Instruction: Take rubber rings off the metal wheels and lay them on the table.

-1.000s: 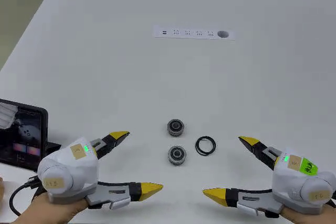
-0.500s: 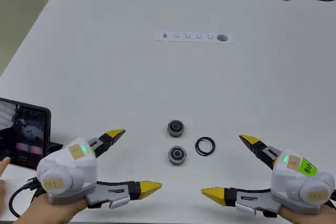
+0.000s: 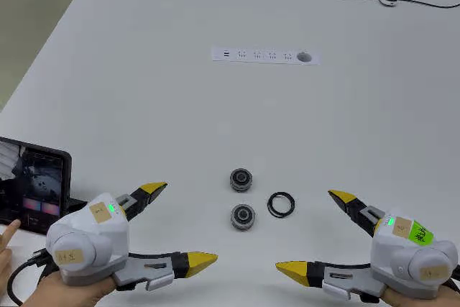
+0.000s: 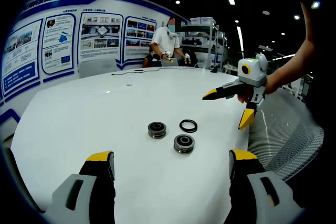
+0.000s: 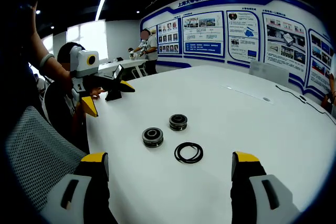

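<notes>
- Jaws of the left tongs (image 3: 178, 223) and the right tongs (image 3: 316, 233) stand spread wide, released and empty. Both hang over the near edge of the table (image 3: 144, 106), one to each side of the work, probably so that either can reach in.
- Two metal wheels lie flat towards the near edge, about midway along it, the far wheel (image 3: 241, 179) just behind the near wheel (image 3: 243, 216).
- Loose rubber rings (image 3: 281, 204) lie flat on the table just beside the near wheel, on its right-edge side and apart from it, seemingly parked clear of the wheels.
- Whether either wheel keeps a ring on it is too small to tell.
- Against the earlier picture, wheels and rings keep their places. Everything sits a little lower because the camera has tipped, and the left tongs sit slightly lower.
</notes>
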`<state>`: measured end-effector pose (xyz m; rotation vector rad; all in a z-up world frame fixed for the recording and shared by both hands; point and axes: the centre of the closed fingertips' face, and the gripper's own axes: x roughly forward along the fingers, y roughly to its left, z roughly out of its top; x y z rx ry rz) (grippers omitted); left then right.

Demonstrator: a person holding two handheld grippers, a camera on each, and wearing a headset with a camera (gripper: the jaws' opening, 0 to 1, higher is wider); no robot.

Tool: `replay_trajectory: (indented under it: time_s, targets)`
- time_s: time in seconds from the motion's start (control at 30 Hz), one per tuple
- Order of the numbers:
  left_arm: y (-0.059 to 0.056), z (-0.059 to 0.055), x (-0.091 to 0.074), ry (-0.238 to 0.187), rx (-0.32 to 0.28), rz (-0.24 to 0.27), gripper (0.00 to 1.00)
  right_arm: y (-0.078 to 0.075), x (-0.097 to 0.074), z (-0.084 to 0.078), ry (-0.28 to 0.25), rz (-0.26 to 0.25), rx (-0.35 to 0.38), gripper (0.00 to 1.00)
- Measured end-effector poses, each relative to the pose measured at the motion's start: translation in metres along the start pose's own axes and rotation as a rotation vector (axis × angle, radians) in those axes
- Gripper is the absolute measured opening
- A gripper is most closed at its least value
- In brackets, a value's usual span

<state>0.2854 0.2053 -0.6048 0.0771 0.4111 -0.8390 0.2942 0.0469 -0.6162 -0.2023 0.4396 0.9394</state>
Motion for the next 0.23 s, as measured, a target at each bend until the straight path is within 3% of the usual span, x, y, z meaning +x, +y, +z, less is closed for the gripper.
replay_trajectory:
  time_s: [0.23]
  targets:
    - [-0.0005, 0.0019, 0.0005, 0.000, -0.003, 0.001, 0.92, -0.0022, 0.0005, 0.0002, 0.004, 0.000, -0.002, 0.99]
